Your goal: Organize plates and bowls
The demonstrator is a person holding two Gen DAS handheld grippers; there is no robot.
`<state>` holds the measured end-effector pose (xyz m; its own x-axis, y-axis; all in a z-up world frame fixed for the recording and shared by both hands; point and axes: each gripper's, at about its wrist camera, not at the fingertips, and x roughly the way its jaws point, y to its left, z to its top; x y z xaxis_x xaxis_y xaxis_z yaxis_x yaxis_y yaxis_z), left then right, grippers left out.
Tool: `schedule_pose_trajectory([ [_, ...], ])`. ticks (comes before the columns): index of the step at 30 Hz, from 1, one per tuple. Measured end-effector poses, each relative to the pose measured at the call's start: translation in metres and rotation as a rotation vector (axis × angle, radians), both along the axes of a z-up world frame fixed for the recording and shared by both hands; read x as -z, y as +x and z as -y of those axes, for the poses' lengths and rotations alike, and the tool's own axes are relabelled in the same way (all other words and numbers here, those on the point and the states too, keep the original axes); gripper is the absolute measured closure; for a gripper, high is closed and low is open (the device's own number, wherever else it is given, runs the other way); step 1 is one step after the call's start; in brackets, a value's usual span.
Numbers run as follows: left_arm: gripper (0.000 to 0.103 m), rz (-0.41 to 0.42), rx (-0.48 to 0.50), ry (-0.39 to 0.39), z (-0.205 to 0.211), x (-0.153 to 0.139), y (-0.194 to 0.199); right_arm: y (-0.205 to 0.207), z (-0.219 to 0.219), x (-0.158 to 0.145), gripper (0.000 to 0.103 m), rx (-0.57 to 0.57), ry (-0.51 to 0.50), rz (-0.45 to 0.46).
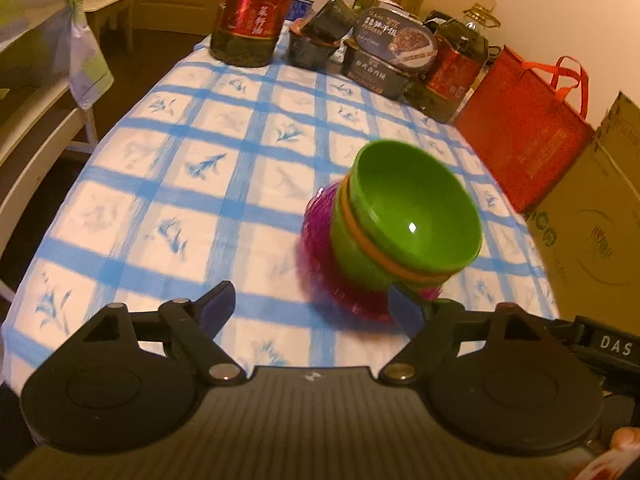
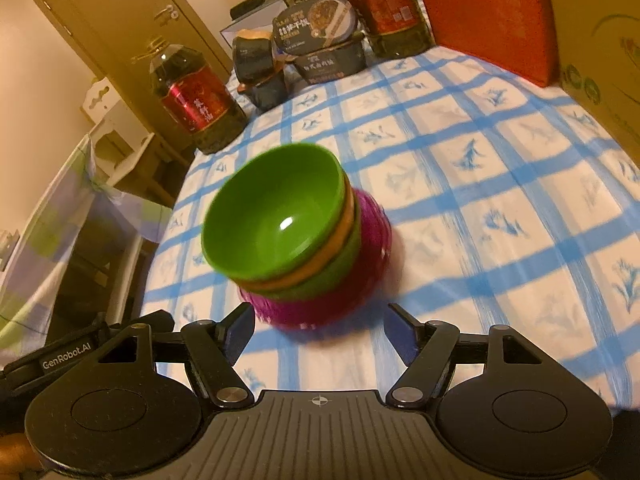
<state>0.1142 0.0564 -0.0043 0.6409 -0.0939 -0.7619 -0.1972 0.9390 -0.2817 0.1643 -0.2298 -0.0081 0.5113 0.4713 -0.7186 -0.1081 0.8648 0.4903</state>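
A table covered by a blue-checked tablecloth (image 1: 208,184) fills both views, and the stack of bowls (image 1: 400,232) serves as the landmark on it. Only the right wrist view shows the closed brown door (image 2: 120,12) far behind the stack; only the left wrist view shows the looped handles of the red tote bag (image 1: 524,128) and the printed cardboard box (image 1: 592,224) to the right of the stack. Beyond the stack, at the table's far edge, stand a large oil bottle with a red label (image 1: 252,8), a second oil bottle (image 1: 460,52), and dark instant-meal tubs (image 1: 384,56) between them. The stack itself is blurred: a green bowl (image 2: 276,220) sits on top, nested in an orange bowl (image 2: 320,268) whose rim alone shows, then another green one, all resting on magenta plates (image 2: 340,300). The left gripper (image 1: 312,308) is spread wide with nothing held; the stack lies ahead and to the right, just beyond its right finger. The right gripper (image 2: 320,330) is likewise released and empty; the stack lies just ahead, nearer its left finger.
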Motion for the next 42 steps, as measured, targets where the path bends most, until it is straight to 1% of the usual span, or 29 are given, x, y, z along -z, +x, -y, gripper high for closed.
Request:
schedule_pose_trajectory([
  [4,0.015,0.000,-0.014,0.039,0.001,0.007,-0.021,-0.018,0.007,0.009,0.030,0.026,-0.022,0.004],
  [11,0.015,0.025,-0.009,0.090,0.005,0.014,-0.048,-0.042,0.020,0.020,0.029,0.047,-0.088,0.029],
  [15,0.014,0.089,0.006,0.130,0.012,0.010,-0.068,-0.060,0.015,0.020,0.028,0.003,-0.184,0.082],
  [18,0.013,0.106,0.015,0.143,0.018,0.012,-0.078,-0.072,0.006,0.023,0.028,-0.038,-0.201,0.102],
  [22,0.013,0.092,0.030,0.176,0.024,0.020,-0.089,-0.089,-0.003,0.026,0.028,-0.034,-0.196,0.124],
  [26,0.013,0.068,0.051,0.155,0.022,0.026,-0.098,-0.104,-0.011,0.029,0.028,-0.047,-0.210,0.140],
  [29,0.013,0.065,0.067,0.168,0.023,0.029,-0.105,-0.112,-0.013,0.031,0.028,-0.040,-0.226,0.142],
  [32,0.013,0.055,0.074,0.185,0.025,0.033,-0.110,-0.116,-0.013,0.031,0.028,-0.036,-0.220,0.136],
  [35,0.013,0.031,0.068,0.174,0.025,0.038,-0.113,-0.118,-0.015,0.031,0.028,-0.039,-0.236,0.138],
  [42,0.013,0.023,0.076,0.173,0.027,0.038,-0.114,-0.123,-0.022,0.032,0.028,-0.061,-0.262,0.154],
])
